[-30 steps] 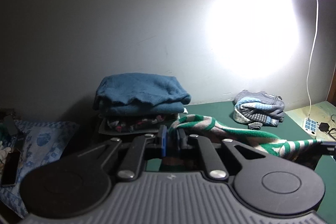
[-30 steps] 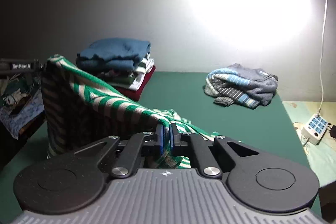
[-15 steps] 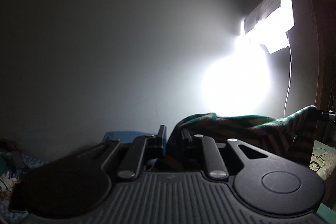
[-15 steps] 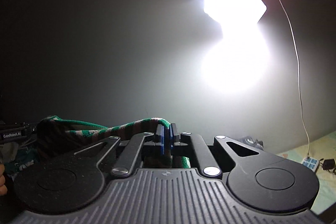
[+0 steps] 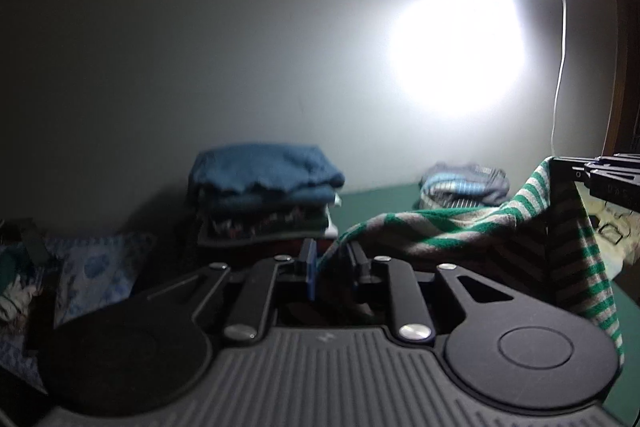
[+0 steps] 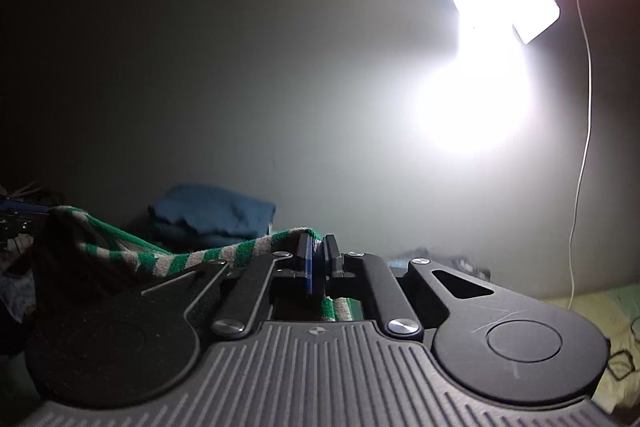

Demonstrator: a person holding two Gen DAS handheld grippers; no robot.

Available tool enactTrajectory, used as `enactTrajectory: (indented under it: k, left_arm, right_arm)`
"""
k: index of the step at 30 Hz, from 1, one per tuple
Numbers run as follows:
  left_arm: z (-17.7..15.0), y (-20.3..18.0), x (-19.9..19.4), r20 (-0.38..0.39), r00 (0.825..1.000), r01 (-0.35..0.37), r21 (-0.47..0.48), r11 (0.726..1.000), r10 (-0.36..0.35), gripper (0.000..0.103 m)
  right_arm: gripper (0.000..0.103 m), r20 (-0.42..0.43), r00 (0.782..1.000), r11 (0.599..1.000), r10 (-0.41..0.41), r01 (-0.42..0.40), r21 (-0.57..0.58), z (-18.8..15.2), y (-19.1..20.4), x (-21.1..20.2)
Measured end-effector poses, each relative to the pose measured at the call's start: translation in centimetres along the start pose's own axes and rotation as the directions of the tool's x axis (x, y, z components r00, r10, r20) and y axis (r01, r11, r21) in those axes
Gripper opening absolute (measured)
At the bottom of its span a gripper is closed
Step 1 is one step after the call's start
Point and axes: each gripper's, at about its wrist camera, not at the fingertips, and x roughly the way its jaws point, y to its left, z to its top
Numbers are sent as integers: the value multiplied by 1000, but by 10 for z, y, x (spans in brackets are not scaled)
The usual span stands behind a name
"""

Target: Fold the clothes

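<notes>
Holding striped garment (image 5: pixel 460 227) taut btwn both grippers, jaws of L gripper (image 5: pixel 334 263) and R gripper (image 6: pixel 318 259) clamped on its edge. Folded stack (image 5: pixel 264 187) sits behind on green table (image 5: pixel 380 195).

Left of the crumpled sweater (image 5: pixel 464 183) the green table (image 5: pixel 376 199) lies bare up to the folded pile (image 5: pixel 264 195); the wall (image 5: pixel 240 47) closes behind it.
</notes>
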Motion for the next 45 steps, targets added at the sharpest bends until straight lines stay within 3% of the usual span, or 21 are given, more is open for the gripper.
enactTrajectory:
  k: [5, 7, 10, 12, 13, 14, 18, 20, 25, 27, 28, 29, 30, 31, 33, 38, 42, 45]
  left_arm:
    - [-39, 7, 46, -152, 986, -62, -8, 998, 60, 21]
    - [-51, 15, 51, -195, 978, -85, -18, 996, 79, 21]
    - [-65, 23, 53, -237, 967, -102, -26, 994, 93, 21]
    - [-65, 18, 40, -210, 976, -70, -19, 997, 64, 24]
    - [-65, 16, 34, -196, 979, -54, -15, 998, 50, 33]
    - [-64, 9, 29, -183, 983, -24, -3, 1000, 23, 45]
    - [-61, -33, 29, -177, 978, 120, 56, 991, -108, 64]
    - [-60, -57, 39, -193, 970, 166, 87, 982, -147, 68]
    - [-60, -105, 80, -229, 962, 187, 156, 970, -149, 78]
    - [-61, -116, 96, -250, 960, 179, 191, 965, -128, 75]
    - [-62, -121, 104, -262, 958, 173, 209, 962, -115, 62]
    - [-64, -123, 112, -281, 954, 173, 216, 961, -108, 42]
    - [-65, -123, 118, -301, 948, 174, 210, 962, -106, 33]
    - [-67, -122, 125, -320, 942, 175, 202, 964, -104, 26]
    - [-69, -119, 131, -332, 938, 169, 191, 967, -98, 23]
    - [-66, -107, 131, -307, 950, 116, 181, 977, -56, 8]
    - [-66, -88, 126, -299, 954, 54, 146, 988, -8, 6]
    - [-73, -75, 122, -317, 949, 30, 116, 993, 8, 6]
  right_arm:
    - [8, -174, 985, 1000, -16, 19, 14, -47, -5, 57]
    - [27, -214, 977, 1000, -16, 20, 15, -59, -6, 57]
    - [40, -210, 977, 999, 23, -13, 45, -66, -15, 34]
    - [46, -217, 972, 996, 94, -91, 27, -72, -14, -4]
    - [53, -239, 963, 992, 125, -126, 8, -75, -15, -16]
    - [56, -271, 951, 987, 151, -161, -13, -82, -15, -25]
    - [59, -404, 886, 958, 227, -277, -68, -119, -3, -48]
    - [59, -427, 876, 960, 222, -272, -59, -128, 1, -43]
    - [59, -476, 855, 968, 205, -249, -31, -148, 8, -29]
    - [55, -495, 846, 971, 198, -239, -20, -156, 11, -23]
    - [45, -505, 841, 972, 195, -234, -15, -160, 13, -20]
    - [36, -514, 836, 973, 192, -229, -10, -164, 14, -17]
    - [17, -516, 837, 977, 180, -213, -4, -166, 10, -16]
    - [12, -512, 842, 980, 172, -197, 7, -165, 5, -16]
    - [11, -499, 852, 985, 162, -170, 31, -163, -6, -18]
    - [10, -398, 911, 994, 110, -90, 68, -132, -36, -24]
    - [10, -260, 960, 990, 105, -77, 115, -83, -59, -16]
    - [8, -150, 983, 985, 105, -83, 148, -43, -72, -4]
